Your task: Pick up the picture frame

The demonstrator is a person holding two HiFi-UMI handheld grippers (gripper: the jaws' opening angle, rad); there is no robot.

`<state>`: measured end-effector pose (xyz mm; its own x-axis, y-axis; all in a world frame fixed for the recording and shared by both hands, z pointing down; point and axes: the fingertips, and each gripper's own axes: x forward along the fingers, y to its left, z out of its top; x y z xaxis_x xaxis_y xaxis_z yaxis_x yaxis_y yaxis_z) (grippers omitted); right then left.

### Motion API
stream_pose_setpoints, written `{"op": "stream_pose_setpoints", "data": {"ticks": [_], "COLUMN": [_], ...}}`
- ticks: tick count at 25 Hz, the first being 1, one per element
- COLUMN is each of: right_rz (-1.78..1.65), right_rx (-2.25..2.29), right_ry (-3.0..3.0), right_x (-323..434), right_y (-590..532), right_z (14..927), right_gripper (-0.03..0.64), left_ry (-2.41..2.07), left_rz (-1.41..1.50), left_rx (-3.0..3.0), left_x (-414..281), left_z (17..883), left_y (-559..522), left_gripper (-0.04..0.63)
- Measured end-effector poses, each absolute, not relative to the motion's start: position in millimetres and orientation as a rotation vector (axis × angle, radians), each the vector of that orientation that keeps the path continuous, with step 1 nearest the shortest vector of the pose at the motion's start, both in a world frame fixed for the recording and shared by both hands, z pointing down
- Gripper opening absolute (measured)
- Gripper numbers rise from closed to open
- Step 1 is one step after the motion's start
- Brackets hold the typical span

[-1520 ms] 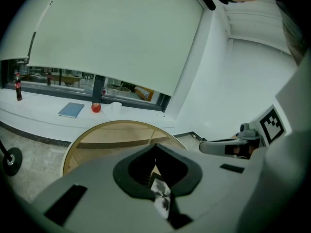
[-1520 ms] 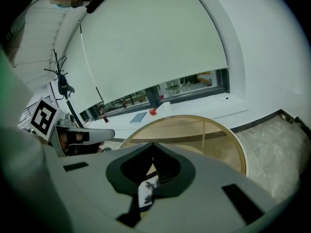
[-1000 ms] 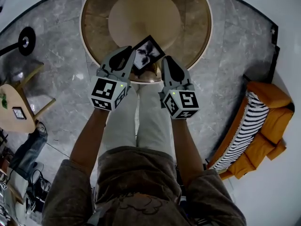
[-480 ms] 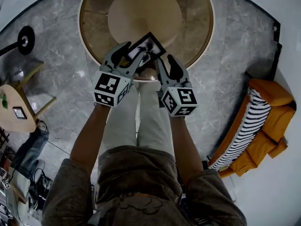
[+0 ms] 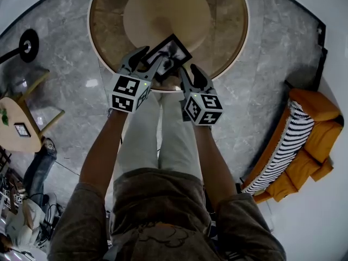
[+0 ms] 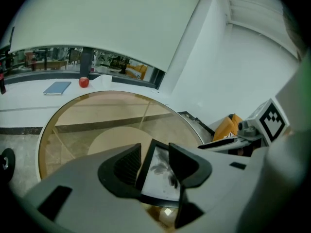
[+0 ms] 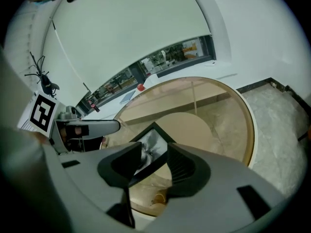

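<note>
Left tongs (image 5: 148, 60) and right tongs (image 5: 188, 76) have just been opening and stand spread, unpinching, each astride an edge of the black picture frame (image 5: 169, 54), whose grey print faces up on the round glass bench (image 5: 231, 15).

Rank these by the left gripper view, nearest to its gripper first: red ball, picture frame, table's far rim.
1. picture frame, between the left gripper's just-opened jaws.
2. table's far rim, beyond it, centre.
3. red ball, upper left, on the white ledge.
</note>
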<state>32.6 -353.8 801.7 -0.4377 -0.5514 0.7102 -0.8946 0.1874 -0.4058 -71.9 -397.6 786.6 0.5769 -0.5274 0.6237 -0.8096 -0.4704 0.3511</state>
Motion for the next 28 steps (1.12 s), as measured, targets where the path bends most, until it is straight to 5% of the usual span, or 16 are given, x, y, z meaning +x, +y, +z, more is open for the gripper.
{"op": "stream_pose_setpoints", "data": {"ticks": [28], "right_rz": [1.323], "right_rx": [1.371], "right_ry": [-1.936], "right_x": [25.6], "right_y": [-331.4], "right_z": [858.6], "right_gripper": [0.155], "left_ry": [-0.985], "left_rz": [0.724], "left_rx": [2.108], "left_x": [-69.9], "left_z": [859.3], "left_y": [-383.6], "left_gripper": [0.175]}}
